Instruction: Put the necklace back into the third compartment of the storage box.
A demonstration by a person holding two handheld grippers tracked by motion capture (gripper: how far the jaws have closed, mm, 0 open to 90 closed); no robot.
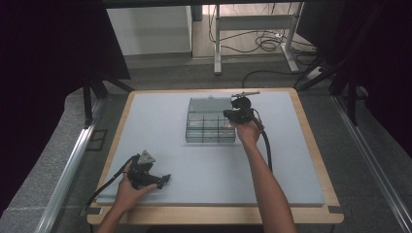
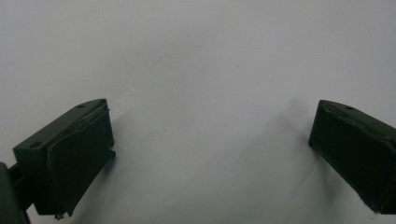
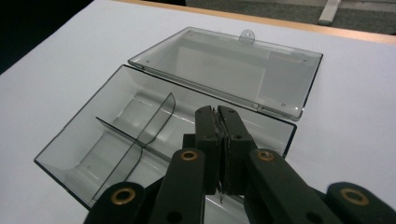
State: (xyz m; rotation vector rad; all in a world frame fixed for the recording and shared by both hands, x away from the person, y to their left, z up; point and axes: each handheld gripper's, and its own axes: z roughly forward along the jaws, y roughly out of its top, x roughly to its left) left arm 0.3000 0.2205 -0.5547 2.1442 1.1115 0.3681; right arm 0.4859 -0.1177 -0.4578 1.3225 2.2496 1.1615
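A: What is looking risky here?

B: The right gripper (image 3: 218,122) is hovering over the clear compartment box (image 1: 210,127), which is lying open toward the far middle of the table (image 1: 160,116). Its jaws are pressed together on something thin, perhaps a divider; I cannot tell. A tug could be dragging the light box or bending the partition (image 3: 154,122).

A: And the left gripper (image 2: 210,140)?

B: Resting near-left, jaws wide apart, holding nothing.

A: Any writing?

B: None is showing.

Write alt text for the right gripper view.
The right gripper, its black jaws pressed together, hangs over an open clear plastic compartment box with thin dividers. The box's lid lies flat behind it on a pale grey table.
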